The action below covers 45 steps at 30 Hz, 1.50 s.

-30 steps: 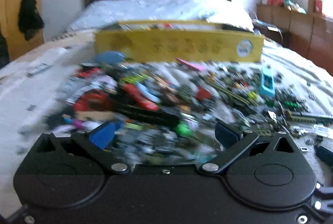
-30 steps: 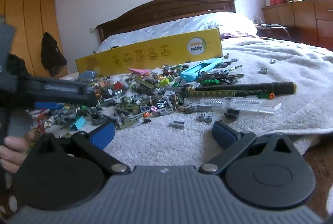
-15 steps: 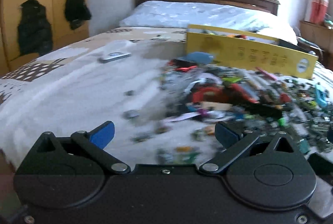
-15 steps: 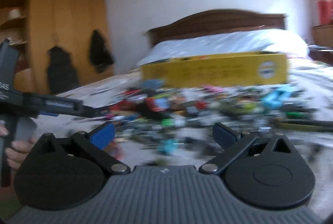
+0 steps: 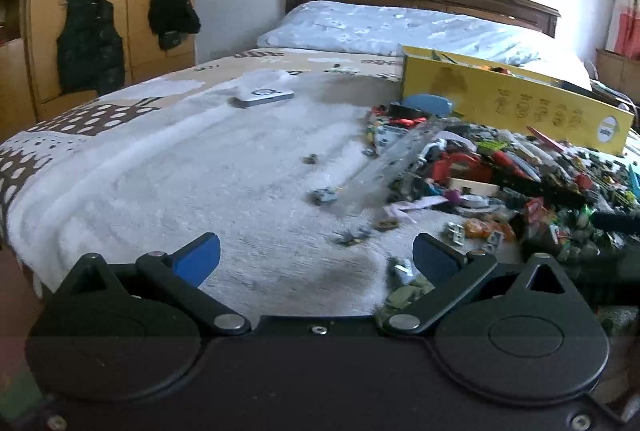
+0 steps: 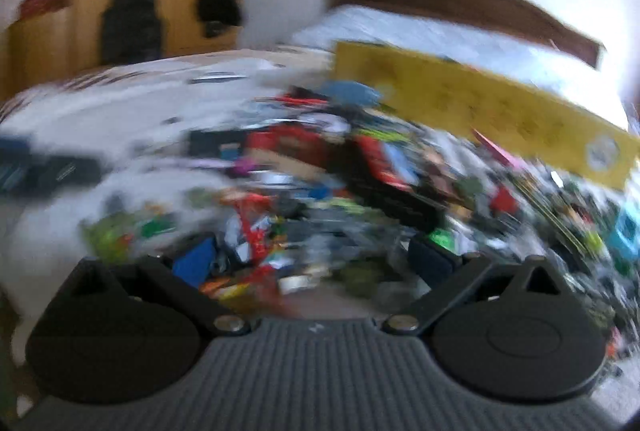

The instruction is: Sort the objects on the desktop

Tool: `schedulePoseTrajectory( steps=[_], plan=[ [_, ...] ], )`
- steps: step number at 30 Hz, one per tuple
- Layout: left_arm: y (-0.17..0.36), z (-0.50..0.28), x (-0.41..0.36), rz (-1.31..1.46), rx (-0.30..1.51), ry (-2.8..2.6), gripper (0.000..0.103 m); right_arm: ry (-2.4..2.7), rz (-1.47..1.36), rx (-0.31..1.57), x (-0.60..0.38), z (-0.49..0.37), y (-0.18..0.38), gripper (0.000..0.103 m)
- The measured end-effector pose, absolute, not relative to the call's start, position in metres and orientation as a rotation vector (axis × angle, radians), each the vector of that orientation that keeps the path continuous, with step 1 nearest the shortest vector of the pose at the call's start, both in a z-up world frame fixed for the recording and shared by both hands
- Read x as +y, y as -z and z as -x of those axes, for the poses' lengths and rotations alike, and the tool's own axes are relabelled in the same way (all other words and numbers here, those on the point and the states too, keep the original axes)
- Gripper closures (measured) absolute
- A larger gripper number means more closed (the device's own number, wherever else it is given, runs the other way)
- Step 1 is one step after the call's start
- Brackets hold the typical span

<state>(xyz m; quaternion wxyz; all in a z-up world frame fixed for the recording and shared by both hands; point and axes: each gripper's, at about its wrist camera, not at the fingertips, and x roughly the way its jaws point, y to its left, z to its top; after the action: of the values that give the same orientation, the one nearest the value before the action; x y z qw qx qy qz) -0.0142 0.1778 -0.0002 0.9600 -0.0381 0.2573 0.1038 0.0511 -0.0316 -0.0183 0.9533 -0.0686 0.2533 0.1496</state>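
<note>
Both grippers are gaping, gripping nothing: left gripper (image 5: 316, 255) is facing bare white blanket (image 5: 168, 167), right gripper (image 6: 314, 255) is facing the blurred pile (image 6: 340, 183). Pile (image 5: 500, 179) is lying against the yellow box (image 5: 516, 103); box print is unreadable.

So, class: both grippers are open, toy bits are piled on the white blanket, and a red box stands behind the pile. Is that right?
One detail is wrong: the box behind the pile is yellow, not red, as the left wrist view shows. The rest holds: the left gripper and right gripper are open, and the pile lies on the white blanket.
</note>
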Motion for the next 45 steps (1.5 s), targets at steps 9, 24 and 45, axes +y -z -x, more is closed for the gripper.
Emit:
schedulePoseTrajectory(
  steps=[9,24,45],
  plan=[
    [0.006,0.009,0.126,-0.025,0.501,-0.080,0.001,-0.091,0.044,0.591,-0.129,-0.073,0.012,0.000],
    [0.012,-0.040,0.052,0.029,0.493,0.084,0.051,-0.087,-0.050,0.467,-0.190,-0.017,0.009,0.000],
    [0.010,-0.012,0.024,0.045,0.497,0.299,0.085,-0.149,-0.078,0.322,-0.197,0.019,0.007,0.000]
  ],
)
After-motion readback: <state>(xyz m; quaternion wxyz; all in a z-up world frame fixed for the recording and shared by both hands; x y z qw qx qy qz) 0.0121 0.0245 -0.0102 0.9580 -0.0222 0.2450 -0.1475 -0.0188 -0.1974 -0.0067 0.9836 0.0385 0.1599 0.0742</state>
